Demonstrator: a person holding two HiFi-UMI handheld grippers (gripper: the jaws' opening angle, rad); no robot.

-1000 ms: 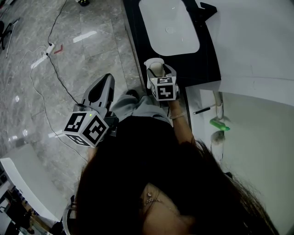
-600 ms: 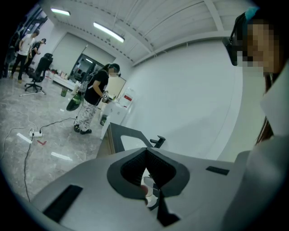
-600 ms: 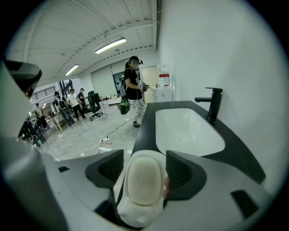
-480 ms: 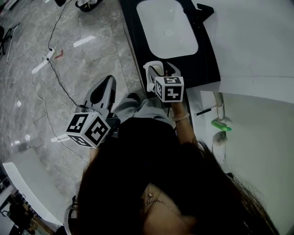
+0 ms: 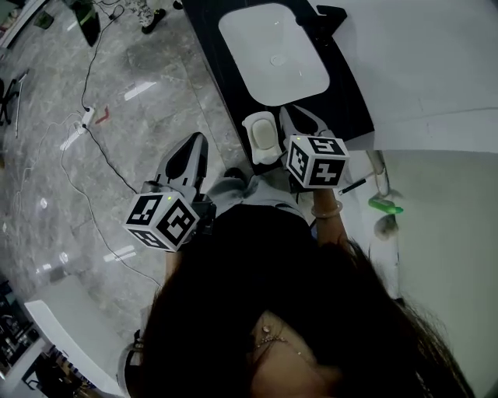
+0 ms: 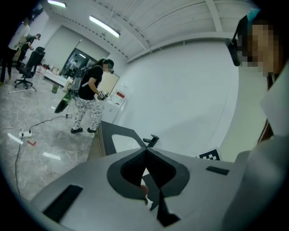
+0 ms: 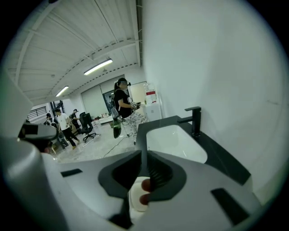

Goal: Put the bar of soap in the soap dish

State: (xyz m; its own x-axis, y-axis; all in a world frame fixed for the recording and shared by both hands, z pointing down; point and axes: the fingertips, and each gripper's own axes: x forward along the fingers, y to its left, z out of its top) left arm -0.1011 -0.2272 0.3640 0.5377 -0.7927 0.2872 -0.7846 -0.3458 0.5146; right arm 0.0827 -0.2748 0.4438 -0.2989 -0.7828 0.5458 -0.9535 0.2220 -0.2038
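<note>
A white soap dish (image 5: 261,136) sits at the near left corner of the dark counter (image 5: 354,109), with a pale bar of soap (image 5: 264,134) lying in it. My right gripper (image 5: 299,118) hovers just right of the dish and apart from it. Its jaws are closing with nothing between them. In the right gripper view the right gripper (image 7: 144,155) has its tips meeting, aimed over the basin (image 7: 174,142). My left gripper (image 5: 192,145) hangs over the floor left of the counter. The left gripper (image 6: 145,152) is shut and empty.
A white basin (image 5: 272,53) with a black faucet (image 5: 327,15) fills the counter. A green item (image 5: 385,206) and a pen (image 5: 352,186) lie on the white ledge to the right. A cable and power strip (image 5: 84,120) run over the marble floor. People (image 6: 90,97) stand farther off.
The right gripper's jaws were open around the dish; they have come off it, lifted, shifted right and closed. The dish stays on the counter corner. The left gripper drifted slightly.
</note>
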